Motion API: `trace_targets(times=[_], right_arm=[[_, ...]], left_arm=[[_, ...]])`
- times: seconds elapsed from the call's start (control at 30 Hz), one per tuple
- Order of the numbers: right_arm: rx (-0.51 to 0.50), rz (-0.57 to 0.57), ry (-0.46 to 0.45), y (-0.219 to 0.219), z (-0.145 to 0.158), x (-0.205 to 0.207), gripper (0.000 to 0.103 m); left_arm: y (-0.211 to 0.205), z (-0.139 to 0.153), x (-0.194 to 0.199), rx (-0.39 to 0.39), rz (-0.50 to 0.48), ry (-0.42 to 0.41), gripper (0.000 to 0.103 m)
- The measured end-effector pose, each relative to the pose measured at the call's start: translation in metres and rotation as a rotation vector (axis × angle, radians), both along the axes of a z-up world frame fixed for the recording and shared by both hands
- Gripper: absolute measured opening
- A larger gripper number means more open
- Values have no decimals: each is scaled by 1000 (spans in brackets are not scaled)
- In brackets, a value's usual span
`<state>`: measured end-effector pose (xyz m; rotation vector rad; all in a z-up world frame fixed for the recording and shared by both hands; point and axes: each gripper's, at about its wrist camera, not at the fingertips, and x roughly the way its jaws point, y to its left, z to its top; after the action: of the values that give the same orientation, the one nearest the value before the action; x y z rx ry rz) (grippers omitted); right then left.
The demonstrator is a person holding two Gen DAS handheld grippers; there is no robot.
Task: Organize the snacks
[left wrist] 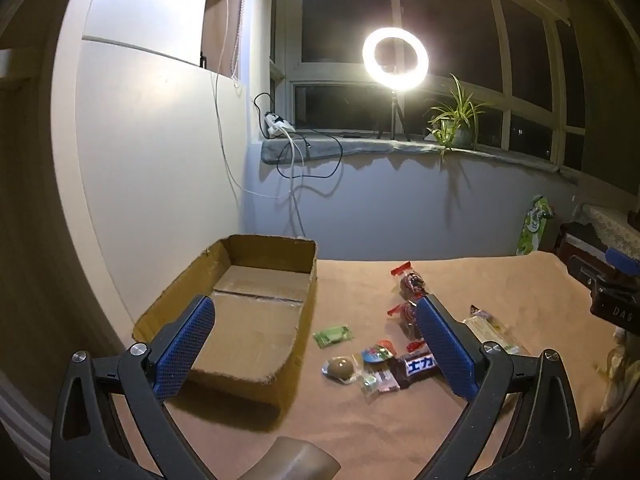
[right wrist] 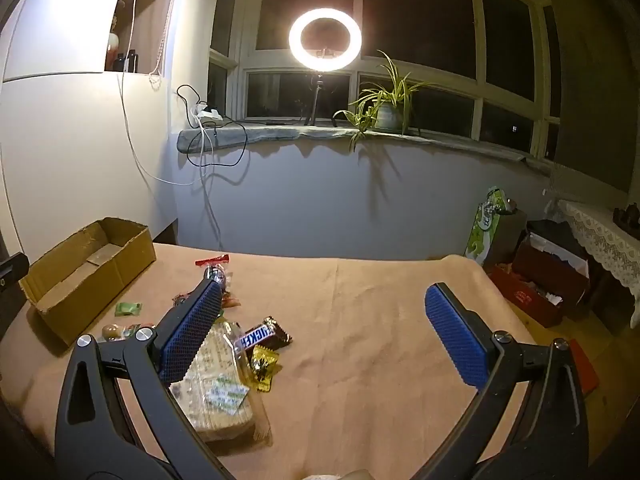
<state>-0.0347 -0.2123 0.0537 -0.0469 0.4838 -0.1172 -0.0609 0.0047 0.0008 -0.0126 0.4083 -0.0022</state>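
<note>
Snacks lie scattered on the cloth-covered tabletop (right wrist: 380, 320), none of them in the cardboard box (left wrist: 240, 312), which sits open at the far left with nothing visible on its floor. Just right of the box come a small green packet (left wrist: 333, 335) and a clear-wrapped brown egg (left wrist: 340, 368). Next are two red-tied dark sweets (left wrist: 412, 282) and a brown chocolate bar (right wrist: 260, 336), with a gold-wrapped candy (right wrist: 262, 364) touching its near side. A large clear pack of crackers (right wrist: 216, 388) lies closest of all. The left tool (left wrist: 316, 344) hangs above the box's right wall, fingers spread wide, gripping nothing. The right tool (right wrist: 324, 336) hovers over bare cloth, likewise spread wide, its left finger over the crackers. A ring light (right wrist: 325, 39) glows on the windowsill.
</note>
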Motion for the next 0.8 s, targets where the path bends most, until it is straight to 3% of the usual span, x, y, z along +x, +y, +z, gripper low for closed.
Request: trace_targets(times=[0.8], right_arm=[[-23,-18,-13,3,-3,-12,103]], left_arm=[[2,-6,-5,-22,-5,5,100]])
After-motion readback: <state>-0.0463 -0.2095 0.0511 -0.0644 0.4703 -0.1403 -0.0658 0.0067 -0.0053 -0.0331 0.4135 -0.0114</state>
